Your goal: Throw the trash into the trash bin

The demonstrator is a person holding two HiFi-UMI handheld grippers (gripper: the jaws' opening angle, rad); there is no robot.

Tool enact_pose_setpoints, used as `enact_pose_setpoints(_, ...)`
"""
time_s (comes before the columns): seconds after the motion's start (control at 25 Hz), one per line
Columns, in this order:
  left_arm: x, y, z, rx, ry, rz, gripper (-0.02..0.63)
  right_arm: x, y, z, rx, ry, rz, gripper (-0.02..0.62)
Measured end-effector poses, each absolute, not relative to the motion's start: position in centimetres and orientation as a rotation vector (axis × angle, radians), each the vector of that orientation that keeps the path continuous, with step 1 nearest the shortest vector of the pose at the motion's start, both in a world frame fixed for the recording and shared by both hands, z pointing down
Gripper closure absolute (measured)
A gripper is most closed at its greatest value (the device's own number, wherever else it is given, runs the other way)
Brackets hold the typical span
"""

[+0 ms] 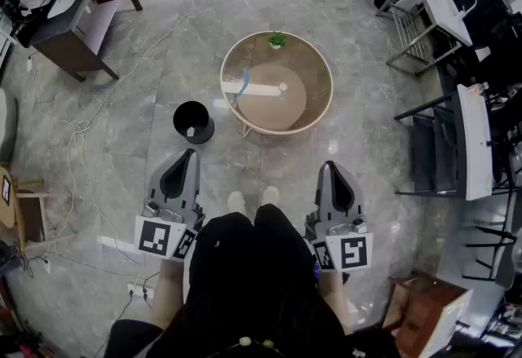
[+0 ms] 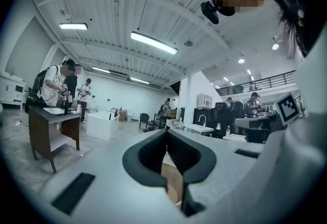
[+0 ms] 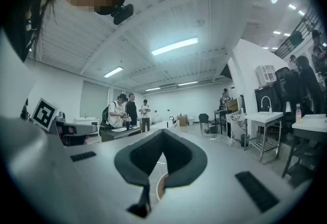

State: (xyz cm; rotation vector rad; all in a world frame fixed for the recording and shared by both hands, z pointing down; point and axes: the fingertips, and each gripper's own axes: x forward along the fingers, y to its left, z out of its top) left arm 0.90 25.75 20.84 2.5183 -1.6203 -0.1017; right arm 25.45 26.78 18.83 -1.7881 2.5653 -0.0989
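A round wooden table (image 1: 314,63) stands ahead of me in the head view. On it lie a long white strip with a blue piece (image 1: 245,86) and a small green plant (image 1: 277,40). A black trash bin (image 1: 193,121) sits on the floor just left of the table, something pale inside. My left gripper (image 1: 192,153) is held level below the bin, shut and empty. My right gripper (image 1: 329,165) is level too, below the table's right side, shut with nothing in it. In the left gripper view the pads (image 2: 176,149) meet; the right gripper view shows the same (image 3: 173,154).
A dark desk (image 1: 77,14) with a person beside it stands at the upper left. Black chairs and white-topped benches (image 1: 453,144) line the right. Cables (image 1: 81,128) trail over the marble floor at left. A wooden box (image 1: 424,307) sits at the lower right.
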Motion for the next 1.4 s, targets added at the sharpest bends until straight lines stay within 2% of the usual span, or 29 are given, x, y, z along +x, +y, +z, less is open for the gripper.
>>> enact_pose_setpoints(0.92,-0.2,25.3,21.2,2.537,-1.616,-0.097,0.6,23.8,26.2,20.9,-1.726,2.642,-0.162,0.592)
enact_pose_setpoints(1.4,-0.4,18.5,23.9,2.436,-1.655,-0.025,0.598,23.0,16.2,26.6,-1.617,2.872,-0.258,0.517)
